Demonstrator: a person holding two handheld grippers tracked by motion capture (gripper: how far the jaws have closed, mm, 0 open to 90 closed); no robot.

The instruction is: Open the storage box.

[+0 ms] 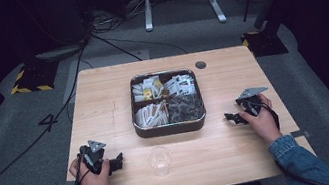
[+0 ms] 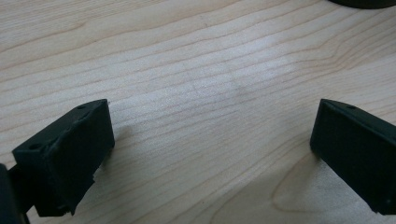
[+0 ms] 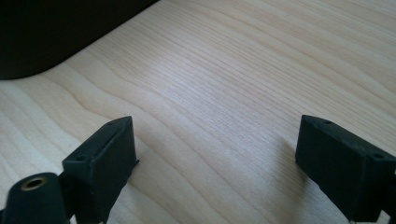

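A square metal tin (image 1: 171,127) with four compartments of packets and sachets sits at the middle of the wooden table (image 1: 103,102). A clear plastic cup (image 1: 159,160) stands in front of it near the table's front edge. My left gripper (image 1: 117,162) rests on the table at the front left, held by a hand, pointing toward the cup. Its jaws stand wide open over bare wood (image 2: 210,126). My right gripper (image 1: 231,117) lies at the right of the tin, pointing toward it, jaws wide open over bare wood (image 3: 215,135).
The tin's dark wall (image 3: 56,32) rises at the upper left of the right gripper view. A round dark hole (image 1: 200,65) marks the table's far right. Cables (image 1: 66,93) and stand feet (image 1: 31,79) lie on the floor beyond.
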